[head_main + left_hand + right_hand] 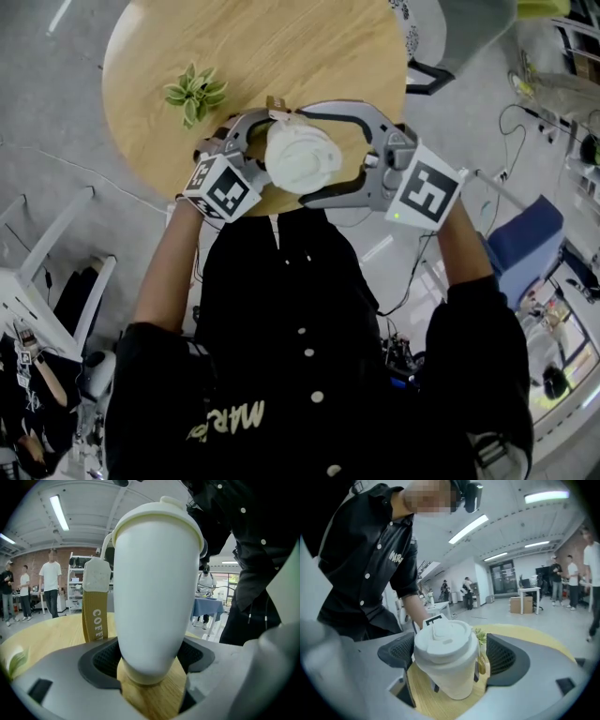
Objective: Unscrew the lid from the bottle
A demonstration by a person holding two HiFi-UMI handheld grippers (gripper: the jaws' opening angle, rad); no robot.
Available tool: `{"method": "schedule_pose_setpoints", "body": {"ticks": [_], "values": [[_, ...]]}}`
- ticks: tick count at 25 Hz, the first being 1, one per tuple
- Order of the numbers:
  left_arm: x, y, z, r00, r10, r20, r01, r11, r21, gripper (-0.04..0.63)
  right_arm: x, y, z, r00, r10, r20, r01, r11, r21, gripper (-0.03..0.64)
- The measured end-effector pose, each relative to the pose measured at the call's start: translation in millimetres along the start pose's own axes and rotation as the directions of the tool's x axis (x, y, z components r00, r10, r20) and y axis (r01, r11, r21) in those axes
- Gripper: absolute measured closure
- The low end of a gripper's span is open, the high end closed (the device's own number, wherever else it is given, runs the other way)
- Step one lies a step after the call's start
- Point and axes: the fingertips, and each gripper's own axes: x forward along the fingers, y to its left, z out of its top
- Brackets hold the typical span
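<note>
A white cup-shaped bottle (pixel 154 588) with a white lid (pixel 159 515) stands near the front edge of the round wooden table (pixel 281 47). A tan strap (pixel 93 616) hangs at its side. My left gripper (pixel 272 145) is shut on the bottle's lower body, its pads (pixel 105 660) pressing both sides. My right gripper (pixel 305 156) reaches in from the right at lid (pixel 445 639) height. Its jaws stand wide around the lid, open, with a clear gap at the right-hand pad (pixel 504 656). In the head view the lid (pixel 300 155) hides the bottle's body.
A small green plant (pixel 195 92) sits on the table to the left behind the bottle. The table's front edge lies just under the grippers, against the person's black jacket (pixel 281 328). People stand far off in the room (pixel 49 588).
</note>
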Motion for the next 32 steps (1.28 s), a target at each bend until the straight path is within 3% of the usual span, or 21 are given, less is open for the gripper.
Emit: {"method": "schedule_pose_setpoints", "body": {"ticks": [3,7,13,14,17,19,22,23,25,27,29,32], "values": [[-0.3,-0.8,-0.2,1.000,-0.002,-0.001,0.002,1.000,-0.003,0.235,-8.3,-7.3,9.8,0.978,-0.198,0.068,0.188,0.974,0.130,0.121],[0.5,0.7,1.2,1.000,0.003,0.000,-0.003,1.000,-0.004,0.235,-0.4,-20.2,19.1,0.885,-0.456,0.096,0.443,0.887,0.132,0.110],[-0.1,0.4,0.2,1.000,0.005,0.000,-0.005,1.000,-0.004,0.235,13.9,-25.2,16.5,0.789,-0.606,0.099,0.594,0.795,0.123,0.118],[-0.2,0.5,0.2,1.000,0.005,0.000,-0.005,1.000,-0.005,0.235,13.9,-25.9,15.5,0.784,-0.614,0.096,0.603,0.789,0.120,0.116],[0.4,0.7,0.3,1.000,0.004,0.002,-0.004,1.000,-0.004,0.235,14.7,-24.6,14.6,0.806,-0.585,0.094,0.577,0.811,0.101,0.129],[0.3,0.2,0.3,1.000,0.001,0.001,-0.001,1.000,0.001,0.235,17.3,-20.8,15.0,0.852,-0.515,0.094,0.511,0.857,0.068,0.129],[0.7,-0.6,-0.3,1.000,-0.009,-0.001,0.009,1.000,0.010,0.235,23.6,-7.5,12.7,0.965,-0.254,0.060,0.257,0.966,-0.043,0.129],[0.9,-0.2,-0.4,1.000,-0.012,0.001,0.011,1.000,0.011,0.235,24.7,-2.8,11.9,0.988,-0.145,0.045,0.148,0.986,-0.082,0.129],[0.6,0.7,-0.8,1.000,-0.011,0.004,0.011,1.000,0.012,0.235,25.7,5.0,11.2,0.999,0.038,0.036,-0.032,0.990,-0.140,0.129],[0.1,0.7,-1.4,1.000,-0.007,0.006,0.007,1.000,0.010,0.235,26.1,10.2,10.5,0.991,0.130,0.039,-0.122,0.980,-0.156,0.129],[0.7,0.9,-1.7,1.000,-0.007,0.006,0.007,1.000,0.010,0.235,26.1,11.2,9.2,0.989,0.142,0.034,-0.135,0.978,-0.159,0.128],[1.1,0.9,-1.7,1.000,-0.010,0.008,0.010,1.000,0.008,0.235,22.5,7.3,7.0,0.996,0.079,0.040,-0.074,0.992,-0.103,0.123]]}}
